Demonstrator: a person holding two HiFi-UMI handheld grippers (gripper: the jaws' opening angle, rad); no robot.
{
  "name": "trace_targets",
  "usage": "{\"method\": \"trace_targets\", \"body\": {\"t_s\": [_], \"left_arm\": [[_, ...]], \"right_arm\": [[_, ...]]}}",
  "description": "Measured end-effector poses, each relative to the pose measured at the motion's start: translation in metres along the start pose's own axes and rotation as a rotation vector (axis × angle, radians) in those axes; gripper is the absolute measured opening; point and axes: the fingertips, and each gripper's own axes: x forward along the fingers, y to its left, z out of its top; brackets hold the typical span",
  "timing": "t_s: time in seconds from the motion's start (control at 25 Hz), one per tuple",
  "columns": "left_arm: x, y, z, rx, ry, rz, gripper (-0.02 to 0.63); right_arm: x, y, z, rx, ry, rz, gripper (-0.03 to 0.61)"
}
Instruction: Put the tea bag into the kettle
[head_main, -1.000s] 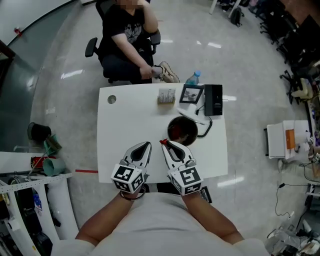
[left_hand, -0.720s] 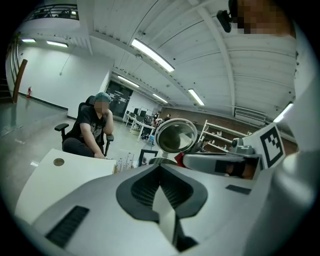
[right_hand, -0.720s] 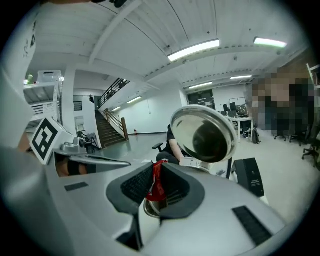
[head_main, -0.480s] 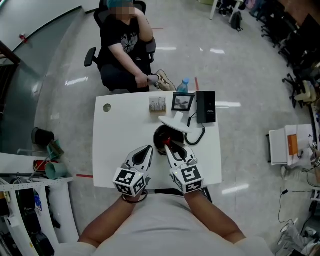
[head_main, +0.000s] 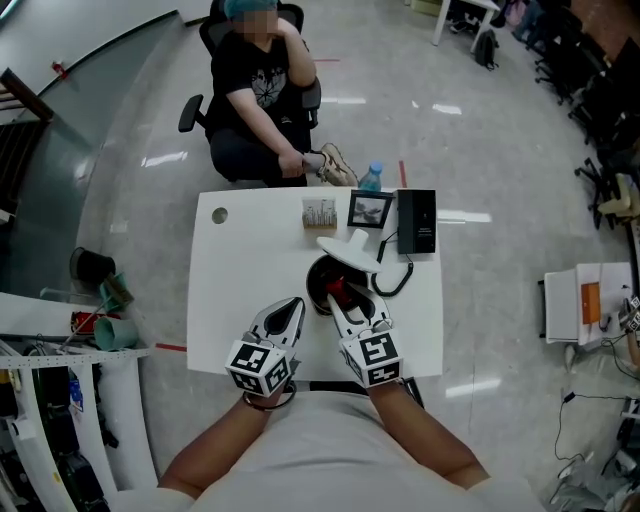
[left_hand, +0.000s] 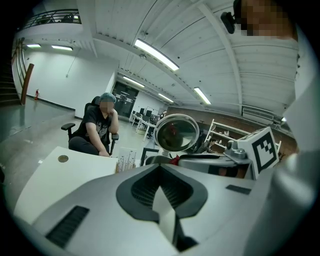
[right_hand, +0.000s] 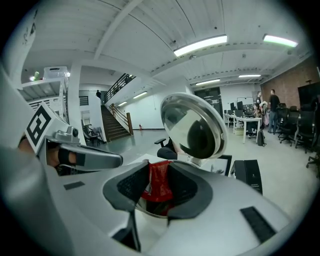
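Note:
On the white table (head_main: 240, 280) stands a black kettle (head_main: 318, 280) with its mirrored lid (head_main: 352, 247) flipped up. My right gripper (head_main: 336, 292) hovers right over the kettle mouth. Its jaws are opening, and the red tea bag (right_hand: 159, 181) still hangs between the pads above the kettle rim (right_hand: 150, 210). The lid (right_hand: 195, 127) stands just behind. My left gripper (head_main: 295, 302) rests beside it to the left, shut and empty; its tips (left_hand: 161, 167) meet. From there the lid (left_hand: 176, 132) and a red corner of the tea bag (left_hand: 174, 160) show.
At the table's far edge stand a small card box (head_main: 320, 214), a framed picture (head_main: 369, 210), a black box (head_main: 416, 220) with a cable, and a water bottle (head_main: 372, 177). A person (head_main: 258, 90) sits on a chair beyond the table.
My right gripper has carried the tea bag from the kettle's left edge to over its mouth, and its jaws have parted a little. The left gripper has stayed alongside.

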Motion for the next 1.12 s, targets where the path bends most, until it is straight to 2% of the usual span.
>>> {"method": "trace_targets", "body": {"t_s": [0.2,0.56,0.8,1.0,1.12], "left_arm": [[-0.007,0.002,-0.008,-0.018,0.002,0.028,0.009],[-0.026,0.003,-0.022,-0.034,-0.006,0.054,0.009],[-0.047,-0.001,-0.020,0.003,-0.036,0.041,0.009],[-0.075,-0.002,-0.021,0.004,-0.074,0.039,0.009],[-0.095,-0.008,-0.024,0.005,-0.090,0.026,0.009]], "right_arm": [[-0.002,-0.002,-0.002,0.000,-0.008,-0.001,0.143],[-0.007,0.011,-0.009,-0.012,-0.009,0.012,0.144],[-0.021,0.037,-0.009,-0.050,-0.035,0.021,0.140],[-0.034,0.073,-0.003,-0.081,-0.057,0.055,0.048],[-0.047,0.095,-0.006,-0.094,-0.060,0.062,0.015]]}}
